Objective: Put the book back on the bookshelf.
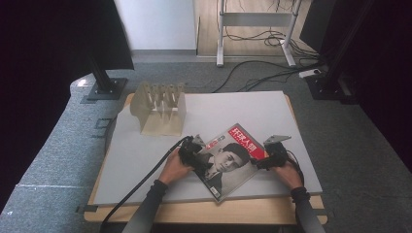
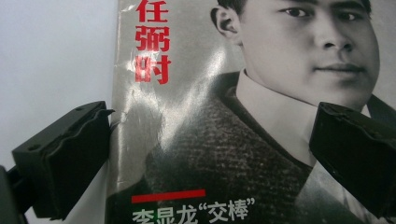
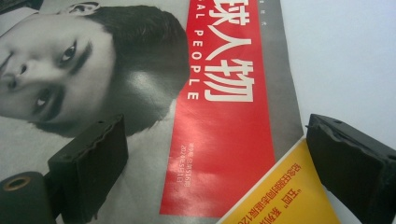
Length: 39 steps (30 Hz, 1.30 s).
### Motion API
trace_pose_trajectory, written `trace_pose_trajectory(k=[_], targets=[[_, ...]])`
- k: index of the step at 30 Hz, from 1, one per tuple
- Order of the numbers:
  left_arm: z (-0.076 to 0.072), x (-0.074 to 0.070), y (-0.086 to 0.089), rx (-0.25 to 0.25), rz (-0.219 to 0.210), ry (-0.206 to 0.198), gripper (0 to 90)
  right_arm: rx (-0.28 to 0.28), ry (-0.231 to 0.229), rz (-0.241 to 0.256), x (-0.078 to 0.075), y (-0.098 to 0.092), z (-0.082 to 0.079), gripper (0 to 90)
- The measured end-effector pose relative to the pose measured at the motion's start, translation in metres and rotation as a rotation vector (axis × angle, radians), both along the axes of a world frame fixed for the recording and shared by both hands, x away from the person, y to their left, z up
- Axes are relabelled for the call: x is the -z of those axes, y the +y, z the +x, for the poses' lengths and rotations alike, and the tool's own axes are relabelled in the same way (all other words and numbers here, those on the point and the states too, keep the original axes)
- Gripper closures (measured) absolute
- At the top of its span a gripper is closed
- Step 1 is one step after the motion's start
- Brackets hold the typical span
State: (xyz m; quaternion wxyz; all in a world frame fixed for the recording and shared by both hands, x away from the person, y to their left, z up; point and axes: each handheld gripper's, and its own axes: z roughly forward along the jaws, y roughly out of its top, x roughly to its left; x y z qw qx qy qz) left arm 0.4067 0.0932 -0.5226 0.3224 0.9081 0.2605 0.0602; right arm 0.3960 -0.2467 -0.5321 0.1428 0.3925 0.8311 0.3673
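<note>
high view: wooden rack (image 1: 160,108) behind magazine (image 1: 228,160) on tabletop (image 1: 262,111) | gripper views: left tongs (image 2: 210,154) apart, right tongs (image 3: 219,163) apart, both straddling cover edges

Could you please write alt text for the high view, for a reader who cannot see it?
A person's two hands hold the left claw and right claw at opposite edges of a magazine lying askew on a white table; a wooden rack stands behind.

Magazine (image 2: 224,140) cover cut off by all edges in left gripper view; small print near bottom clipped. In right gripper view, yellow corner (image 3: 280,196) text too small to read. High view: rack (image 1: 160,109) slots indistinct; forearms cut off at near edge; far-left and far-right room lost in darkness.
</note>
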Motion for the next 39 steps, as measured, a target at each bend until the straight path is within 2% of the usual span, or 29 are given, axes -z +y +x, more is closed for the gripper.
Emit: trace_pose_trajectory(k=[6,8,12,16,20,21,24,25,26,27,28,29,30,32,33,34,39], targets=[[-0.015,0.000,0.006,0.008,-0.003,0.000,0.0,-0.015,-0.008,0.005,0.001,0.005,-0.015,5.8],[-0.018,0.000,0.007,0.007,-0.003,-0.002,0.0,-0.025,-0.011,-0.013,-0.002,0.001,-0.021,6.2],[-0.022,0.000,0.006,0.002,0.000,0.000,0.0,0.026,-0.037,-0.030,-0.010,-0.011,-0.036,4.5],[-0.028,-0.001,0.003,0.006,0.015,0.005,0.0,0.040,-0.026,-0.044,-0.009,-0.021,-0.051,4.5],[-0.033,-0.002,0.003,0.022,0.022,0.010,0.0,0.031,-0.021,-0.057,-0.005,-0.021,-0.055,4.2],[-0.034,-0.003,0.004,0.039,0.025,0.015,0.0,0.028,-0.018,-0.066,-0.001,-0.019,-0.056,2.7],[-0.032,-0.006,0.009,0.059,0.002,0.028,0.0,0.038,-0.027,-0.079,0.000,-0.018,-0.056,0.0],[-0.029,-0.008,0.014,0.054,-0.009,0.028,0.0,0.041,-0.037,-0.087,0.001,-0.018,-0.055,0.0],[-0.024,-0.011,0.020,0.028,0.022,-0.004,0.0,0.046,-0.041,-0.089,0.001,-0.018,-0.055,0.0],[-0.024,-0.011,0.020,0.028,0.022,-0.004,0.0,0.052,-0.044,-0.090,0.001,-0.018,-0.055,0.0],[-0.020,-0.014,0.027,0.001,0.043,-0.034,0.0,0.052,-0.044,-0.090,0.001,-0.018,-0.055,0.0],[-0.016,-0.016,0.033,-0.022,0.048,-0.045,0.0,0.059,-0.049,-0.091,0.001,-0.017,-0.055,0.0],[-0.008,-0.020,0.045,-0.070,0.045,-0.060,0.0,0.062,-0.046,-0.091,0.001,-0.017,-0.054,0.0],[-0.003,-0.021,0.055,-0.105,0.042,-0.062,0.0,0.064,-0.035,-0.080,0.002,-0.018,-0.052,0.0],[-0.003,-0.021,0.055,-0.105,0.042,-0.062,0.0,0.064,-0.035,-0.080,0.002,-0.018,-0.052,0.0],[0.002,-0.020,0.064,-0.137,0.043,-0.060,0.0,0.067,-0.020,-0.068,0.002,-0.019,-0.049,0.0],[0.008,-0.006,0.073,-0.170,0.044,-0.029,0.0,0.074,-0.020,-0.083,0.001,-0.018,-0.044,0.0]])
